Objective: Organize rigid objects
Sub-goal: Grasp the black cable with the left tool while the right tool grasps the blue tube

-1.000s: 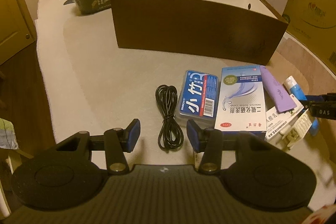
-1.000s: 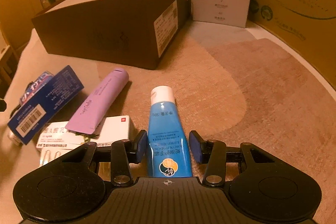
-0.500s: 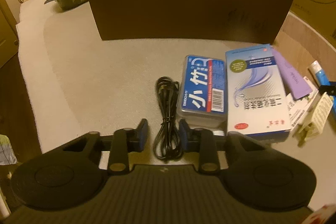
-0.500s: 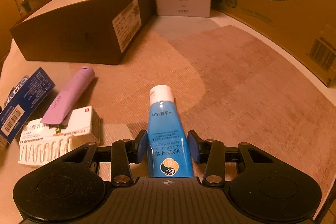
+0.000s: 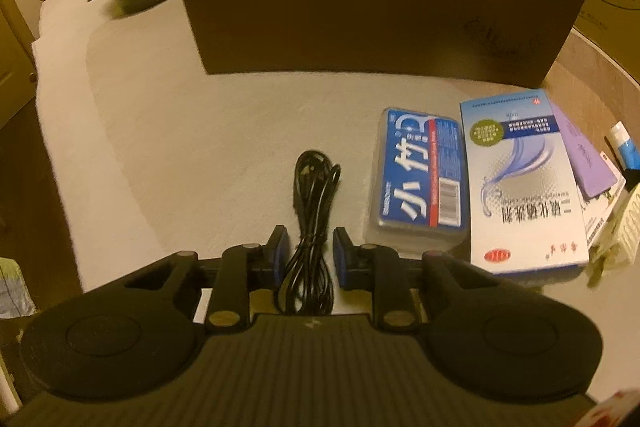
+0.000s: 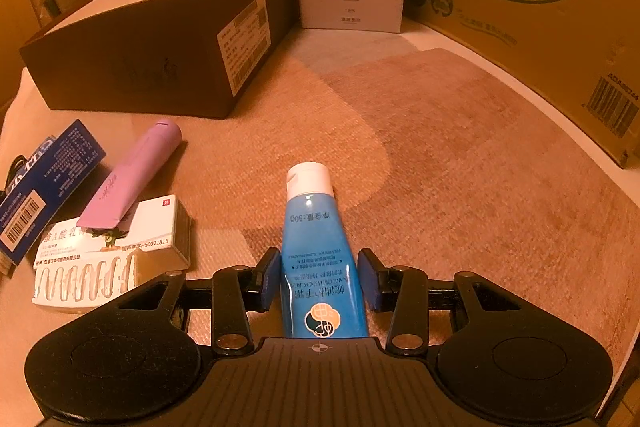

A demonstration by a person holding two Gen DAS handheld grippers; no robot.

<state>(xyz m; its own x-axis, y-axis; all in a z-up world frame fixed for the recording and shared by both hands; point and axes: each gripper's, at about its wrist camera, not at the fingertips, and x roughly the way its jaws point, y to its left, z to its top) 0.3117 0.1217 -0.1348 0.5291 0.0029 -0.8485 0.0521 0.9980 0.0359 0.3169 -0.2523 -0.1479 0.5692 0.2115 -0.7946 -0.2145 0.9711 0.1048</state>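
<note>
The left hand-held gripper (image 5: 308, 247) points down at a pale surface (image 5: 200, 147). Its jaws have just been closing, and the two blue pads now press on a black cable (image 5: 314, 187) between them. The cable is thin and glossy, wound into a long narrow bundle that lies straight away from the gripper.

Just to the right of the cable lies a blue case (image 5: 420, 171). It is flat with rounded corners, and it has large white characters, a red stripe and a barcode. Touching its right side is a white box (image 5: 520, 187) with a blue band of print and a red mark at the near end. A purple tube (image 5: 584, 155) is next; the box's right edge hides part of it. Behind all these things stands a big brown box (image 5: 376, 11), open at the top.

In the right wrist view the flat end of the purple tube rests on a small carton (image 6: 120, 247), and a white blister strip (image 6: 80, 283) lies in front of the carton. Further right, apart from this group, is a blue tube (image 6: 320, 247) with a white cap that points away from the camera. The right hand-held gripper (image 6: 319, 271) is clamped on its lower body, one pad against each side. The tube has printed text and a round orange and dark logo near its flat end.
</note>
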